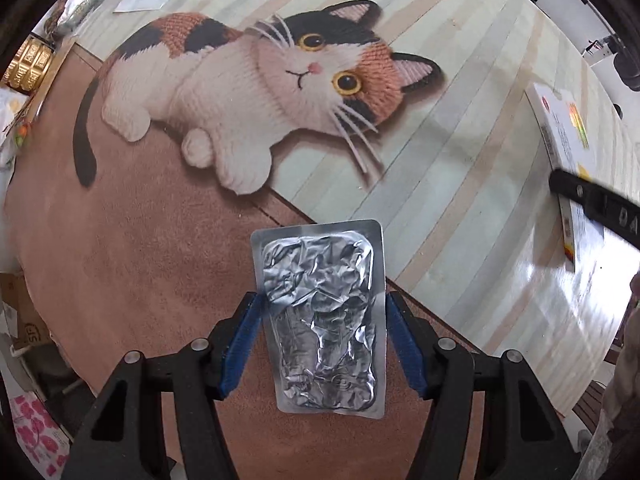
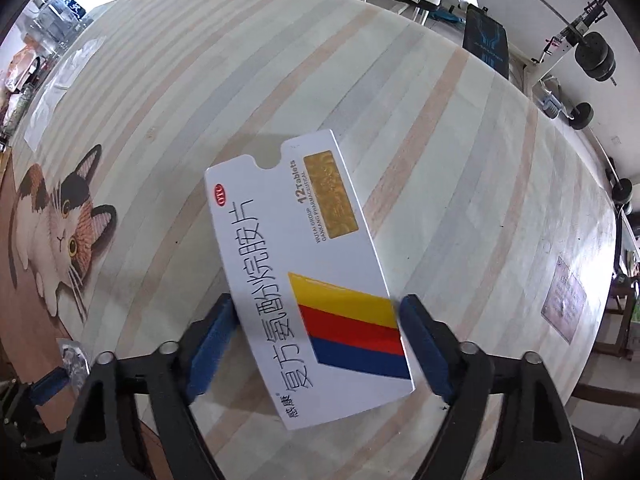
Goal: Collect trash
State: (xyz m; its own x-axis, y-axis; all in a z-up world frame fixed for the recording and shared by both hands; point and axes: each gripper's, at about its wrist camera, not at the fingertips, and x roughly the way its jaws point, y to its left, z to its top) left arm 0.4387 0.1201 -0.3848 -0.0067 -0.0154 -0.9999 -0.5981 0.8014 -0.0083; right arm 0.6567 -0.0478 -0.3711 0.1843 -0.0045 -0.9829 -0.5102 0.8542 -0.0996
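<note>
- A crumpled foil blister pack (image 1: 322, 316) lies flat on the brown part of a printed table mat (image 1: 132, 248), its far corner reaching the edge of the striped area, framed lengthwise by the left gripper (image 1: 322, 336).
- The blue pads (image 1: 242, 346) stand at the pack's long edges, the left one at or just touching the foil rim, the right one a sliver clear; the jaws are part-closed, and no firm pinch shows yet.
- A white medicine box (image 2: 308, 280), printed with yellow, red and blue bands, rests flat on the striped part of the table surface (image 2: 460, 168), sitting between the spread fingers of the right gripper (image 2: 312, 344).
- Those jaws are released: the left pad is close against the box's edge, the right one stands just off its corner.
- Both tools point down over their pieces, which suggests two pickups are being lined up at once, each across the narrow width.
- The thin foil may buckle or slip when squeezed.
- A calico cat picture (image 1: 256, 92) decorates the mat beyond the blister pack.
- Around the table: cluttered bags and bottles (image 2: 52, 12) at one end, barbell weights (image 2: 596, 60) on a stand at the other.
</note>
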